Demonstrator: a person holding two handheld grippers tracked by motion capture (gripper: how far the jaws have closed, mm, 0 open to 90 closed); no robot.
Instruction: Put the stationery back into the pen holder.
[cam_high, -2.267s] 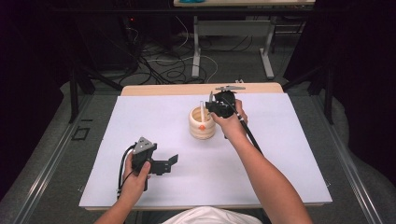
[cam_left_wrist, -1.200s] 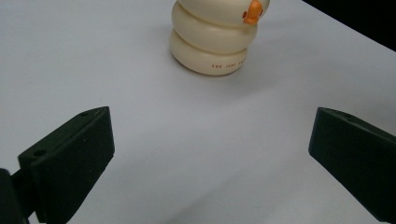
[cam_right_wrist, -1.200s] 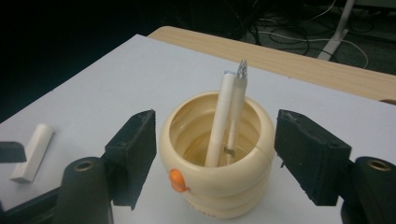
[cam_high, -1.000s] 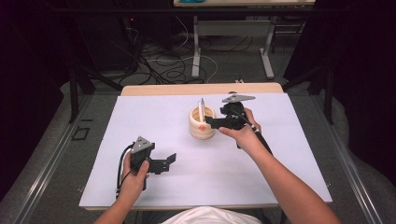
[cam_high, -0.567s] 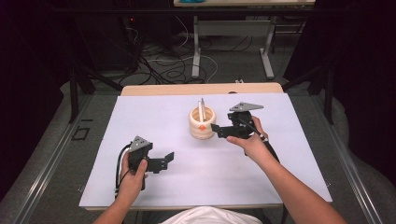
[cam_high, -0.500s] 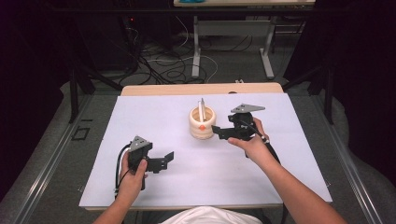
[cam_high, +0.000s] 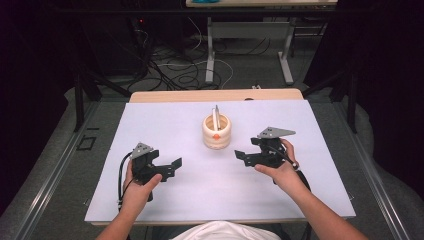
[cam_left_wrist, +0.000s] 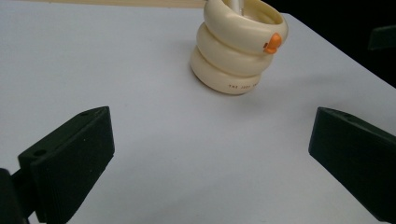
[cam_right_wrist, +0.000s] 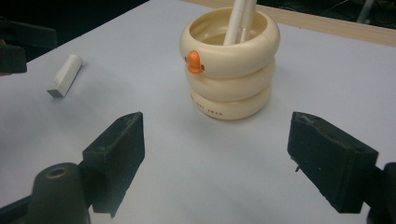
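Note:
A cream ringed cup (cam_high: 216, 132) with an orange beak stands at the middle of the white table (cam_high: 305, 200). One white pen (cam_high: 216, 116) leans upright inside it. The cup (cam_left_wrist: 238, 46) lies ahead of my left gripper (cam_left_wrist: 210, 154), which is open with nothing between its jaws. My right gripper (cam_right_wrist: 215, 154) is open too, facing the cup (cam_right_wrist: 229, 65) and pen (cam_right_wrist: 240, 21) from a short way off. From above, the left gripper (cam_high: 172, 168) is at the cup's near left and the right gripper (cam_high: 242, 157) at its near right.
A small white cap (cam_right_wrist: 65, 74) lies flat on the table to the left of the cup in the right gripper view. A wooden strip (cam_high: 215, 95) edges the table's far side. Beyond it are desk legs (cam_high: 210, 50) and floor cables (cam_high: 175, 70).
My right gripper has drawn back from the cup, right and toward the person, leaving the pen standing in it. The left gripper has barely moved.

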